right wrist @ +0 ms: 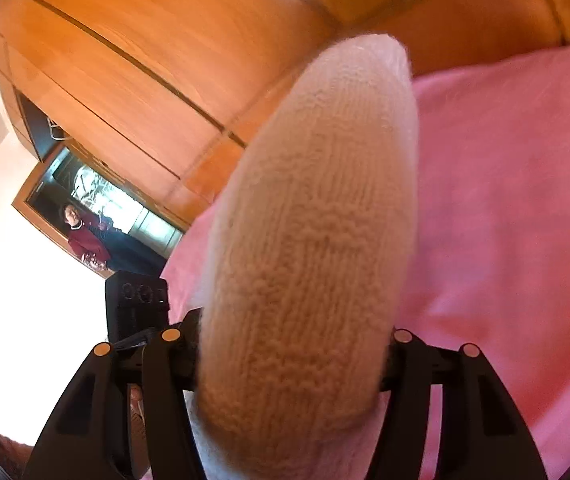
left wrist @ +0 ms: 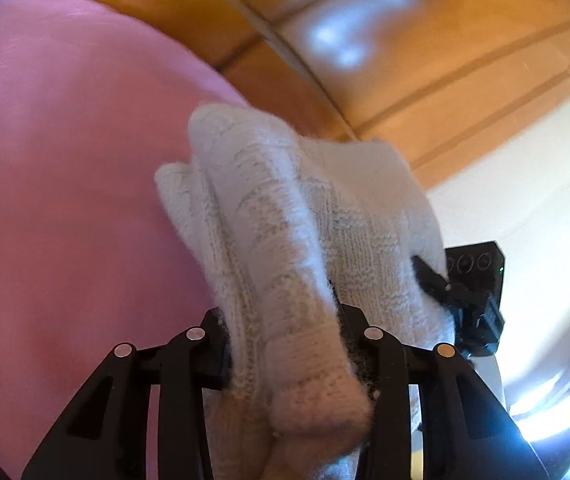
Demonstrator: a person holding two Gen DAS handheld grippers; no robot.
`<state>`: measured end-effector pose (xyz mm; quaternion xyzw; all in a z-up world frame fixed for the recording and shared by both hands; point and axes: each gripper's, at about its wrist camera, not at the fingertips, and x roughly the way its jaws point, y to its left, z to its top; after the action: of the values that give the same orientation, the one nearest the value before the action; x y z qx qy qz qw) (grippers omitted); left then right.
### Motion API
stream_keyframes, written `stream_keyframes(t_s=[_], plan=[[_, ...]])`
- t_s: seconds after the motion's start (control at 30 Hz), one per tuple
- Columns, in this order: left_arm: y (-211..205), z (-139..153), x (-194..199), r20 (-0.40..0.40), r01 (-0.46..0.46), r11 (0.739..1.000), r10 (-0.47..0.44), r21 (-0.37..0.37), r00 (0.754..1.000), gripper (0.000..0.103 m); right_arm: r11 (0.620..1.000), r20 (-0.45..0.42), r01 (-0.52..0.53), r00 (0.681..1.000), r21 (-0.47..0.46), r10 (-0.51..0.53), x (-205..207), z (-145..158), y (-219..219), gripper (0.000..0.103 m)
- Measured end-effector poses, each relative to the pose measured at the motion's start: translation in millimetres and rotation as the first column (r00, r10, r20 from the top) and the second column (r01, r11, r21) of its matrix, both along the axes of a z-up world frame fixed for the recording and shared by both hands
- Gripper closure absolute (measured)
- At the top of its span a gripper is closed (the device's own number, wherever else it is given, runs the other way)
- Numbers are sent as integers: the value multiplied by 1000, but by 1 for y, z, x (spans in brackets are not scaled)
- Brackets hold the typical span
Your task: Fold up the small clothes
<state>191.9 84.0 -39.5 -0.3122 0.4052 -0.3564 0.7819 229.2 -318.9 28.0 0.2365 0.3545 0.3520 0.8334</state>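
Cream knit garment (left wrist: 297,240) is clamped in both the left tool (left wrist: 285,352) and the right tool (right wrist: 289,356), lifted ahead of them over the pink bedspread (left wrist: 65,200), probably so a fold can hang free.

The white knitted garment (left wrist: 285,240) is a thick, fuzzy wool-like knit — ribbed and cabled in the left wrist view, pebbly and matt where it (right wrist: 305,260) fills the right wrist view, with loose fibres at its edges. Under it the pink cloth (left wrist: 65,180) looks soft, matt and faintly napped, while the wooden panelling (right wrist: 145,60) at the far side is smooth and glossy, with a warm orange grain. The left gripper (left wrist: 289,344) and right gripper (right wrist: 289,352) are matt black plastic — with small shiny metal pins at the joints.
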Motion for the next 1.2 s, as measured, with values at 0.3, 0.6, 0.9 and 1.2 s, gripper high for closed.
stream_keyframes(t_s=[0.3,0.6,0.9,1.2], plan=[[-186,30,10,54,230,970,-235,84,971,67,940,27,339,941,-38,-338,-72,3,-157,46],[-281,6,14,32,221,890,-254,399,967,67,822,-99,557,817,-115,-568,-92,-76,-230,8],[-251,30,-24,187,20,851,-138,525,973,54,654,288,664,747,-362,-599,-150,1,-170,50],[-268,1,-24,226,-63,782,-101,621,969,49,458,426,649,753,-607,-502,-145,-60,-74,60]])
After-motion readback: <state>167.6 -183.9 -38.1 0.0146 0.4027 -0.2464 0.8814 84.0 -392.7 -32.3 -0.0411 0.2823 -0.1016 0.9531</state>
